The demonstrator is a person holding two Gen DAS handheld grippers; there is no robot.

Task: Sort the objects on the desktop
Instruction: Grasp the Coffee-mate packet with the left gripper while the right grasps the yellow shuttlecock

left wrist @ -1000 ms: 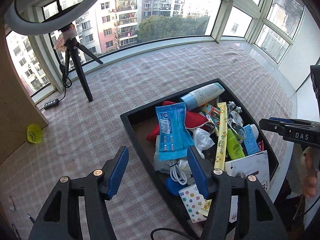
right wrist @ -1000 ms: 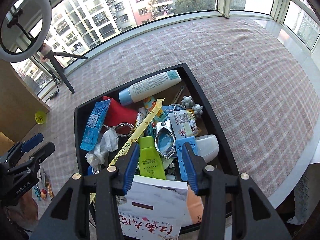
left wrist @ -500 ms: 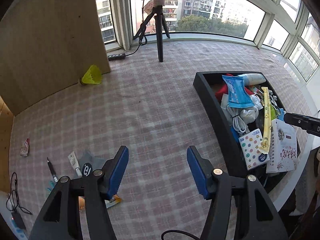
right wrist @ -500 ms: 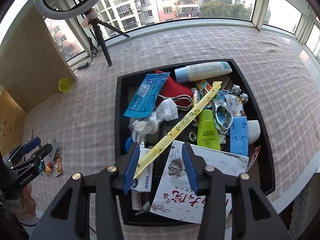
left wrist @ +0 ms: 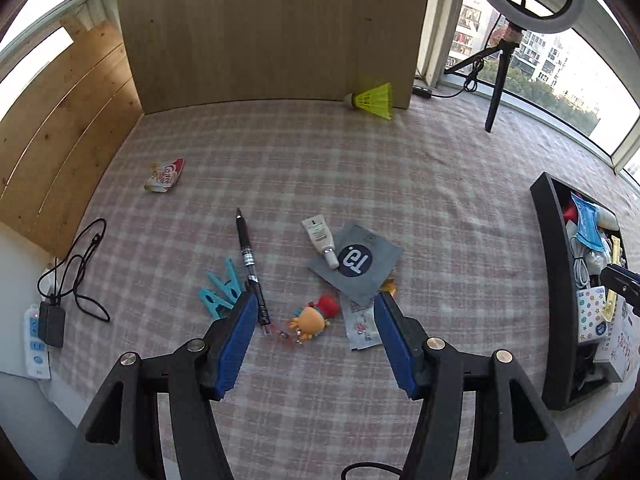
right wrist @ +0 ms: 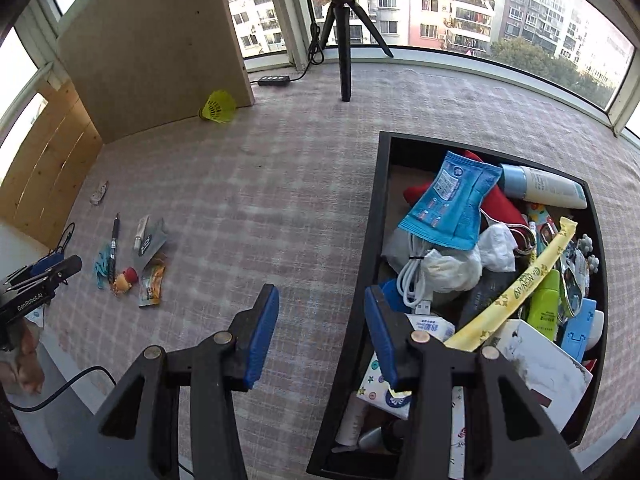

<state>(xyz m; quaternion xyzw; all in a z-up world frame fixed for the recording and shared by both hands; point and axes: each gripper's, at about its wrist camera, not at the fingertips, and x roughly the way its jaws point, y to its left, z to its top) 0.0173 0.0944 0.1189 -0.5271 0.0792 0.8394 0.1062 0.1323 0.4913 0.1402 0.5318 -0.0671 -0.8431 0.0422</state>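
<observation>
My left gripper (left wrist: 314, 306) is open and empty over loose items on the checked cloth: an orange crab toy (left wrist: 313, 317), a black pen (left wrist: 249, 265), a blue clothes peg (left wrist: 222, 294), a grey sachet (left wrist: 356, 262), a small white tube (left wrist: 320, 240) and a white packet (left wrist: 362, 326). The black tray (right wrist: 370, 264) is full of items, with a blue pouch (right wrist: 450, 200) on top. My right gripper (right wrist: 320, 296) is open and empty, straddling the tray's left wall. The tray also shows in the left wrist view (left wrist: 550, 276).
A yellow shuttlecock (left wrist: 374, 102) lies by the wooden board (left wrist: 272, 28). A snack packet (left wrist: 165, 175) lies at far left. A power strip with a cable (left wrist: 40, 330) sits at the left edge. A ring-light tripod (right wrist: 340, 28) stands by the window.
My left gripper swung left, from over the tray to over the loose items. My right gripper shifted left, from over the tray's contents to its left wall.
</observation>
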